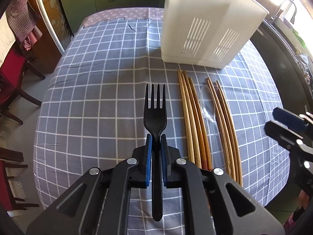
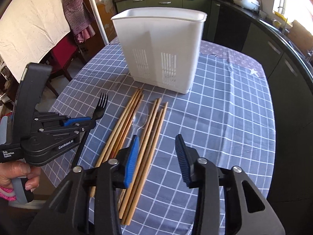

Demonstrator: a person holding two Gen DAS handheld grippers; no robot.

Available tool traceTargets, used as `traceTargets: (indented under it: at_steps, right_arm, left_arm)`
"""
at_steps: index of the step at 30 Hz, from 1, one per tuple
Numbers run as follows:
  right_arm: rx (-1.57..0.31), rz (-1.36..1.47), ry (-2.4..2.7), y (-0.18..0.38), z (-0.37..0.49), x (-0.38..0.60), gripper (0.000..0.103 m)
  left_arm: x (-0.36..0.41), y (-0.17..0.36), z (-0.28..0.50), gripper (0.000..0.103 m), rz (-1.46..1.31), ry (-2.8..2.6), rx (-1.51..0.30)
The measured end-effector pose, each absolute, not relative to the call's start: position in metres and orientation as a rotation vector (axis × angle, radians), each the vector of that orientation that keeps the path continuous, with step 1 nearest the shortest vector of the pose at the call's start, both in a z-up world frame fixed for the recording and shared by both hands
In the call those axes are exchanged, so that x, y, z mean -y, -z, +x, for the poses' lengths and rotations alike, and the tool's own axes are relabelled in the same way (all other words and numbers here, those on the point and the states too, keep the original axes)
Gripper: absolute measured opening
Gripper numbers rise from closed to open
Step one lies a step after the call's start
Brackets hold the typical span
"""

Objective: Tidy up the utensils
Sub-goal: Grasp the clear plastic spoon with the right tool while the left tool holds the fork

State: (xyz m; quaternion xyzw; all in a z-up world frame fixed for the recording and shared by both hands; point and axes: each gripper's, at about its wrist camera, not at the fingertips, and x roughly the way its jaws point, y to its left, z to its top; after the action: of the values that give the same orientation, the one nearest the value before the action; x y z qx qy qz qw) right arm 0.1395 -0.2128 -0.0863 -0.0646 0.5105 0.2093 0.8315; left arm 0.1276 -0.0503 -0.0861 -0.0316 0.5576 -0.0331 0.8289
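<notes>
Left gripper (image 1: 155, 137): jaws pressed together on the neck of a black plastic fork (image 1: 155, 107). The blue pads pinch the handle just below the fork's head; the tines project forward past the fingertips, and the handle runs back between the fingers toward the camera. In the right wrist view the fork (image 2: 102, 105) appears lifted clear of the cloth, to the left of the other utensils.

Right gripper (image 2: 157, 143): jaws stand apart with nothing pressed between the blue ribbed pads (image 2: 132, 160). No contact with any utensil is evident. The left finger overlaps the nearer bundle of sticks in the picture; whether it touches them cannot be told.

Long wooden chopsticks (image 2: 144, 137) lie flat in two loose bundles, side by side, below and ahead of the right gripper. A clear plastic spoon (image 2: 141, 120) lies between the two bundles.

A white plastic utensil holder with slotted sides (image 2: 162, 47) stands upright beyond the chopstick tips, near them but apart.

All items rest on a table covered by a grey-blue cloth with a white grid (image 2: 225, 117). A person's hand (image 2: 17, 178) grips the left gripper's handle.
</notes>
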Motion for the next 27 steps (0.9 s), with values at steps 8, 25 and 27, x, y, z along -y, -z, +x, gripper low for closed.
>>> traceTargets:
  at_steps: [8, 25, 27]
  right_arm:
    - [-1.253, -0.153, -0.451, 0.127, 0.161, 0.175, 0.017]
    - [-1.312, -0.162, -0.416, 0.156, 0.176, 0.150, 0.012]
    - [-1.284, -0.144, -0.431, 0.152, 0.173, 0.152, 0.010]
  left_arm:
    - [0.030, 0.066, 0.117, 0.009, -0.056, 0.066, -1.104]
    - [0.018, 0.057, 0.108, 0.009, -0.053, 0.100, -1.050]
    - [0.019, 0.052, 0.107, 0.009, -0.054, 0.109, -1.039]
